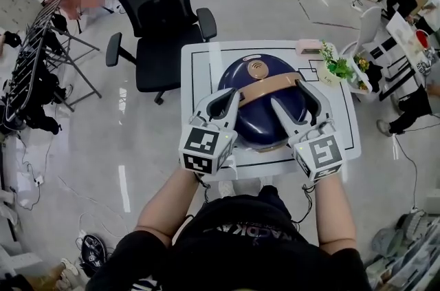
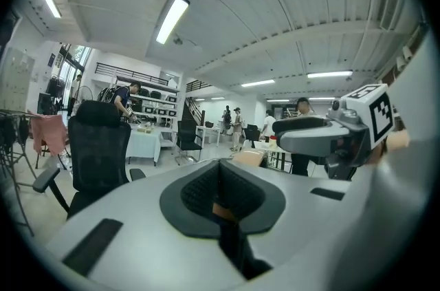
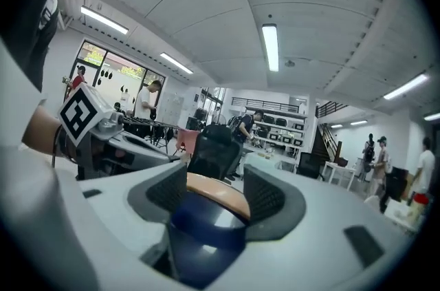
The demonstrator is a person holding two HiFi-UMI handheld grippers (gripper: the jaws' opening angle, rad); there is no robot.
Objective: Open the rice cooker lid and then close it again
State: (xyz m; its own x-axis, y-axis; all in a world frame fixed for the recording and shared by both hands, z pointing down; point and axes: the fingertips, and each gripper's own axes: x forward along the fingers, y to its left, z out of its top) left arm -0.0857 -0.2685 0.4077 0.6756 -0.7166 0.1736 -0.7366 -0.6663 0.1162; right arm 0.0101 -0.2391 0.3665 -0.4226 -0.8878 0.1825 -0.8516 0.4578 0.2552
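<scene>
Standing here, I see the white table (image 1: pixel 198 76) just ahead of both grippers, and a black chair (image 1: pixel 161 14) beyond it, well past the jaw tips. The cooker (image 1: pixel 261 126) sits on the table between the two grippers. Its dark blue lid (image 1: pixel 251 69) is down, domed under and ahead of their jaws.

The left gripper (image 1: pixel 234 97) reaches in at a slant to the left end of the lid. Its jaws are closed, pad against pad. A sliver of tan shows low where the pads meet, but I cannot tell if anything is pinched there.

The right gripper (image 1: pixel 297 93) comes in from the other side with its jaws standing apart. The tan handle (image 1: pixel 265 87) runs across the lid from one gripper to the other. Its right end lies between the right gripper's pads, with blue lid showing beneath. I cannot see the pads pressing on it.

A small potted plant (image 1: pixel 337 68) stands near the table's edge, off to the right of the right gripper.
</scene>
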